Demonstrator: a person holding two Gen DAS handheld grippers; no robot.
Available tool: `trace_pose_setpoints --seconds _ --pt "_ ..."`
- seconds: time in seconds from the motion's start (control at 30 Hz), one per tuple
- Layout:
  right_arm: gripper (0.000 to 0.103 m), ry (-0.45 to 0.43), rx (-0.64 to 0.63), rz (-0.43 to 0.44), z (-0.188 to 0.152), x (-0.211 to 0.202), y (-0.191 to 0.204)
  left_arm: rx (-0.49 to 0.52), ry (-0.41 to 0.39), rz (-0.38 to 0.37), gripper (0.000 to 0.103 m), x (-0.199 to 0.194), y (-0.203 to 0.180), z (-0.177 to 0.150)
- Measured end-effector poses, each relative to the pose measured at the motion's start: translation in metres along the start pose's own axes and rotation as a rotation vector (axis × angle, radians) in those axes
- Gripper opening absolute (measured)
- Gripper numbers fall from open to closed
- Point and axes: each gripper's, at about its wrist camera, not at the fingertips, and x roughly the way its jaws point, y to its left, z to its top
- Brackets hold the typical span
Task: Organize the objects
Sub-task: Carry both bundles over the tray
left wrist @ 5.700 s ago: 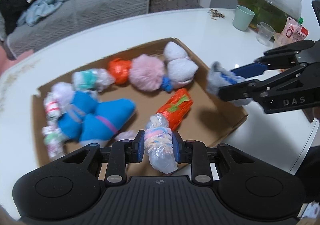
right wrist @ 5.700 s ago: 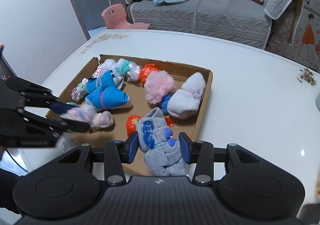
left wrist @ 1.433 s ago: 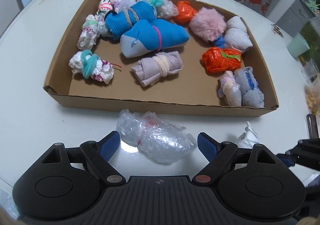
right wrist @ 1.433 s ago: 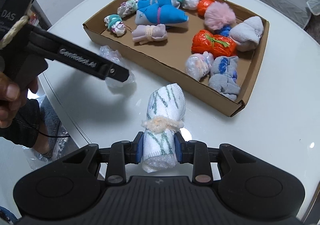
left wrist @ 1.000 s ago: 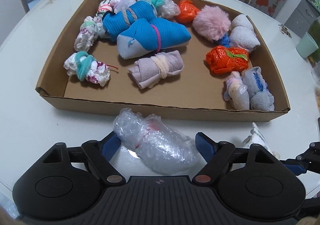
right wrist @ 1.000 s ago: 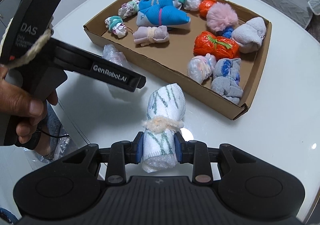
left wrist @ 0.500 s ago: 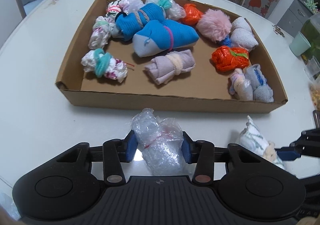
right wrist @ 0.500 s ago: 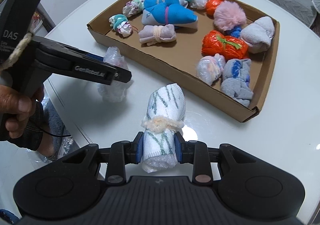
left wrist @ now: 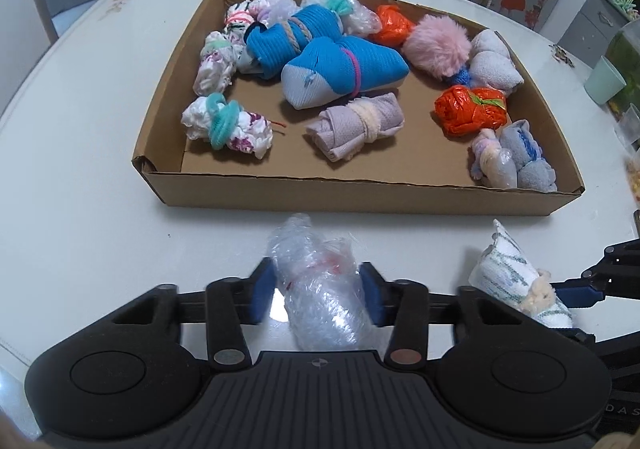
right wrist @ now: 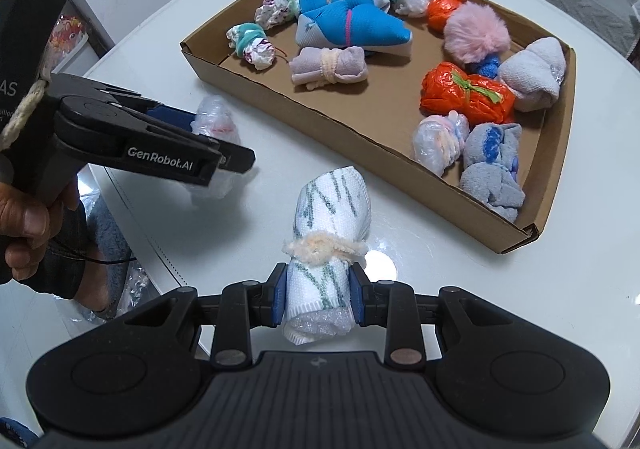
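White counter lies under both tools, and each tool tips steeply down at it. A hand grips the handle of the left tool. Its blue pads have just been closing, and now they squeeze a clear bubble-wrap roll from both sides. That roll sticks out past the pads toward the cardboard tray. From the right wrist view you can see the roll poking out beyond the black fingers.

The right tool is pressed tight on a white sock roll. This roll has thin green lines on it and a fuzzy peach band around its middle. Its far end points toward the tray.

Just ahead of both tools stands the tray, and its near wall is between the held rolls and the floor of the tray. Inside lie many bundles: two blue sock rolls, a fluffy pink ball, an orange crinkly bundle, a pale purple roll and a grey sock. A green cup stands far off to the right
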Motion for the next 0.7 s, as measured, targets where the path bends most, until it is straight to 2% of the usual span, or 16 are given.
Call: trace_pose_setpoints --seconds 0.33,0.47,0.7 --pt "0.028 -0.033 -0.012 0.014 0.002 -0.014 0.002 0.093 -0.02 0.012 0.04 -0.016 -0.009 -0.003" --pt "0.028 -0.069 -0.025 0.014 0.004 -0.025 0.005 0.154 -0.053 0.014 0.04 -0.036 -0.013 0.001" --pt "0.028 -0.181 0.009 0.002 0.022 -0.041 -0.002 0.295 -0.158 -0.001 0.04 -0.058 -0.032 0.027"
